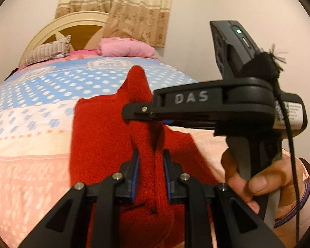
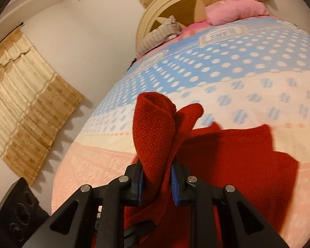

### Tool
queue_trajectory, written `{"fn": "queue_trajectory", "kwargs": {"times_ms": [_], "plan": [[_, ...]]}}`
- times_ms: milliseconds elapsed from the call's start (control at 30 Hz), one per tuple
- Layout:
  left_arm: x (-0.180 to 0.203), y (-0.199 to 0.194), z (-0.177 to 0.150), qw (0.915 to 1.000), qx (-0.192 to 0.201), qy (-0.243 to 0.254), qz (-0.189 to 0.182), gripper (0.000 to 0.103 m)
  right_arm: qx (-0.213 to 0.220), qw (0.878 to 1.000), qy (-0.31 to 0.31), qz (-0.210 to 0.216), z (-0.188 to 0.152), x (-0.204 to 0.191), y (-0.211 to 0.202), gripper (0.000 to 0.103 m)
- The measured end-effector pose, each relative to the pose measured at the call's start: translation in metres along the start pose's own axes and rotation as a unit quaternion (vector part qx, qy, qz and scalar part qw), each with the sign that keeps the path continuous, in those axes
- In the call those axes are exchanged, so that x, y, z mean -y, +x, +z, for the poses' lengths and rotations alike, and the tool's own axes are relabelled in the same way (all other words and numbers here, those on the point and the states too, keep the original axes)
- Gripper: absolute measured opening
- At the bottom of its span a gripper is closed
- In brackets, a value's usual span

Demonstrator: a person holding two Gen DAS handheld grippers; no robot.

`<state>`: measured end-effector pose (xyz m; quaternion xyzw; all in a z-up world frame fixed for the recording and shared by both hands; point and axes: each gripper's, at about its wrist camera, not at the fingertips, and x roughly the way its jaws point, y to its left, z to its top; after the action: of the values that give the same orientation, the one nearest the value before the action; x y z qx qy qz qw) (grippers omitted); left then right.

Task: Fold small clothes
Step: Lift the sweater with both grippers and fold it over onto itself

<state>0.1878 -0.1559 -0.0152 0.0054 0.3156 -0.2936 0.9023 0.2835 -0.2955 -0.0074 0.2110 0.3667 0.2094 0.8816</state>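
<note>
A red knit garment [image 1: 101, 136] hangs above the bed, held up by both grippers. My left gripper [image 1: 151, 161] is shut on a bunched edge of it, and the cloth stands up past the blue pads [image 1: 136, 165]. The right gripper [image 1: 134, 113] shows side-on in the left wrist view, clamped on the same red cloth just beyond mine. In the right wrist view my right gripper [image 2: 158, 171] is shut on a rolled fold of the red garment [image 2: 227, 155], which spreads to the right and down over the bedspread.
The bed [image 1: 31, 124] has a spread with blue polka dots, white and pink bands. A pink folded blanket [image 1: 126, 48] and a striped pillow [image 1: 45, 52] lie by the headboard [image 2: 155, 10]. Curtains [image 2: 26, 95] hang on the left wall. A hand [image 1: 256, 177] holds the right gripper's handle.
</note>
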Motion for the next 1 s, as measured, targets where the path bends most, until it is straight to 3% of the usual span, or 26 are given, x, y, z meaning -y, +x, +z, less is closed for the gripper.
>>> {"fn": "queue_trajectory", "kwargs": {"times_ms": [267, 567, 700, 767, 900, 1000], "plan": [[0.041, 0.036, -0.004, 0.9989, -0.032, 0.009, -0.031, 0.021, 0.001, 0.998, 0.035, -0.056, -0.003, 0.060, -0.029, 0.021], [0.054, 0.060, -0.010, 0.9982, -0.052, 0.025, -0.014, 0.022, -0.023, 0.994, 0.069, -0.076, -0.013, 0.119, -0.016, 0.021], [0.046, 0.042, -0.010, 0.9975, -0.056, 0.015, -0.041, 0.037, -0.016, 0.994, 0.088, -0.070, -0.021, 0.127, -0.013, 0.027], [0.038, 0.021, -0.015, 0.9968, -0.056, 0.008, -0.057, 0.059, -0.005, 0.993, 0.085, -0.083, -0.025, 0.123, -0.024, 0.036], [0.019, -0.029, -0.037, 0.9969, -0.035, 0.012, -0.070, 0.064, 0.047, 0.989, 0.110, -0.089, -0.031, 0.122, -0.068, 0.036], [-0.007, -0.062, -0.053, 0.9974, -0.013, -0.018, -0.068, 0.064, 0.070, 0.988, 0.106, -0.092, -0.047, 0.109, -0.105, 0.037]]}}
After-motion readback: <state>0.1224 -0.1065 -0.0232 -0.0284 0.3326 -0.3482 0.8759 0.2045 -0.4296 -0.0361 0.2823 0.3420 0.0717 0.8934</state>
